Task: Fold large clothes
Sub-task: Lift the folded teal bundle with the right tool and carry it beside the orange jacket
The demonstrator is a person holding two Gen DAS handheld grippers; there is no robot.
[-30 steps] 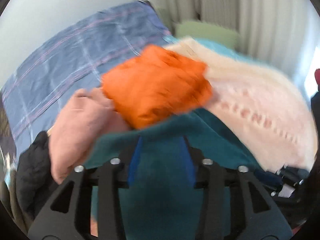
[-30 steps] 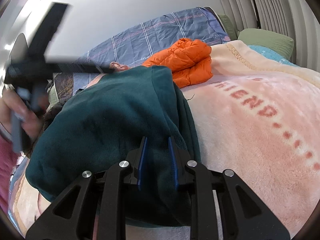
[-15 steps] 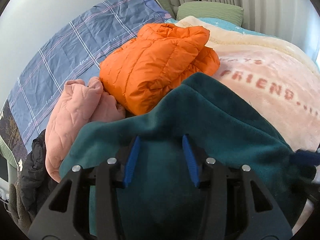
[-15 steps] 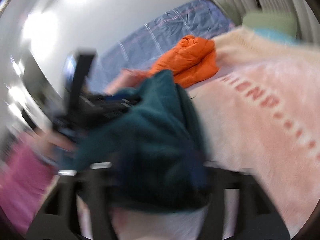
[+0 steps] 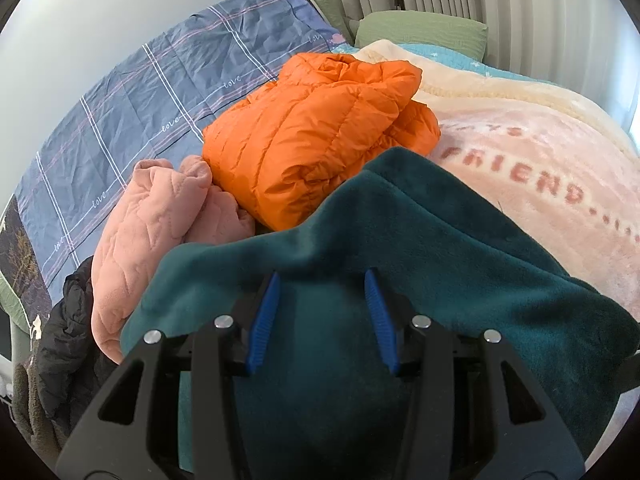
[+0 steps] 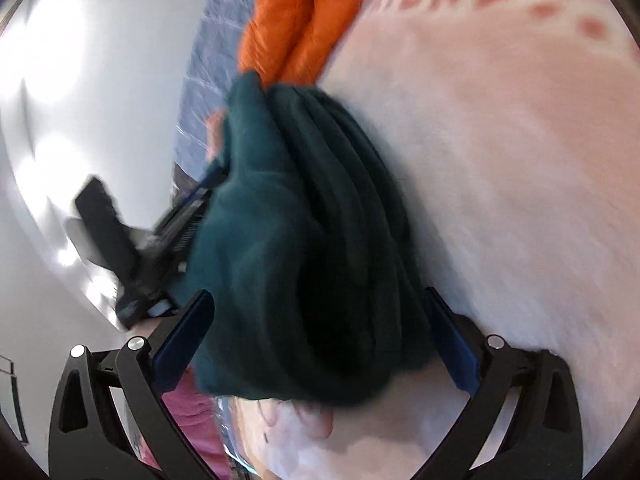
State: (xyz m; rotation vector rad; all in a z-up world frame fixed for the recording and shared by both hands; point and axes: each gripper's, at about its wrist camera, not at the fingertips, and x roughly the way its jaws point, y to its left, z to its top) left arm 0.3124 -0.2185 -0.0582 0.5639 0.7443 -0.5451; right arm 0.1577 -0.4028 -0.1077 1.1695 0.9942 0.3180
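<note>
Four garments show on the bed in the left wrist view: a dark teal fleece (image 5: 400, 248) in front, a folded orange puffer jacket (image 5: 320, 136) behind it, a pink quilted garment (image 5: 152, 220) to the left, and a black garment (image 5: 68, 340) at the lower left edge. No boxes, baskets or other containers appear; the clothes lie straight on the bedding. The teal fleece is bunched into a thick folded bundle on the pink blanket (image 5: 540, 168) printed with red letters, its far edge touching the orange jacket. The left gripper (image 5: 322, 280) has its two blue pads about half apart with fleece filling the gap between them, so it grips a thick fold. The right gripper (image 6: 320, 344) has just been opening; its jaws stand wide, one on each side of the layered end of the fleece (image 6: 304, 240), and the blurred picture does not make clear whether the pads press on it. The blanket to the right of the bundle lies bare and open, while the left side is crowded by the pink and black garments. Beyond them, one blue checked sheet (image 5: 140, 96) runs up to the wall, and one green pillow (image 5: 420, 28) sits at the head of the bed.
</note>
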